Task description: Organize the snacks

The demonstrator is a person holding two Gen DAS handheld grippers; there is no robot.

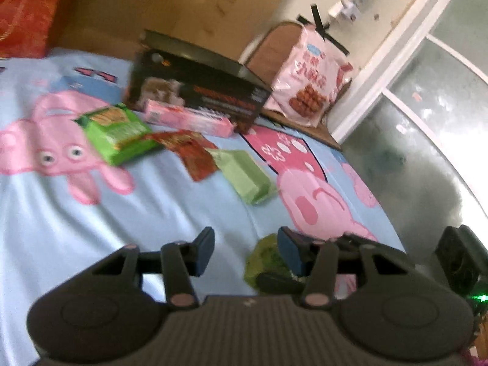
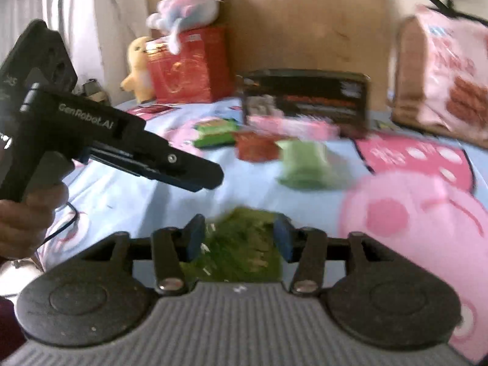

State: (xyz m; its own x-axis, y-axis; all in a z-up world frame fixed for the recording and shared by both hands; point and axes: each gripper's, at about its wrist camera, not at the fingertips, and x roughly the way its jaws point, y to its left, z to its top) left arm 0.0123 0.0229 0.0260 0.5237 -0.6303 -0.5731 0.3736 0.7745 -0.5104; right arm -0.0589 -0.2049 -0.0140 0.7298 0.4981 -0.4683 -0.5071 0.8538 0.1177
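The left tongs [image 1: 245, 251] are black, with two flat fingers [image 1: 202, 251] faced in dark blue pads. Each finger hangs from a pair of black link arms pinned by round, pale rivets, and the arms swing from two large round housings with a disc pressed into each top. Between the housings lies a grey ribbed plate. The right tongs [image 2: 239, 239] are built alike, with silver rivets and a paler grey ribbed plate. Seen from the side in the right wrist view, the left tool has a pistol-shaped black body lettered "GenRobot.AI" in white, a small silver screw near its nose, and a thin black cable [image 2: 62, 228] trailing below the hand [image 2: 29, 210] on its grip.
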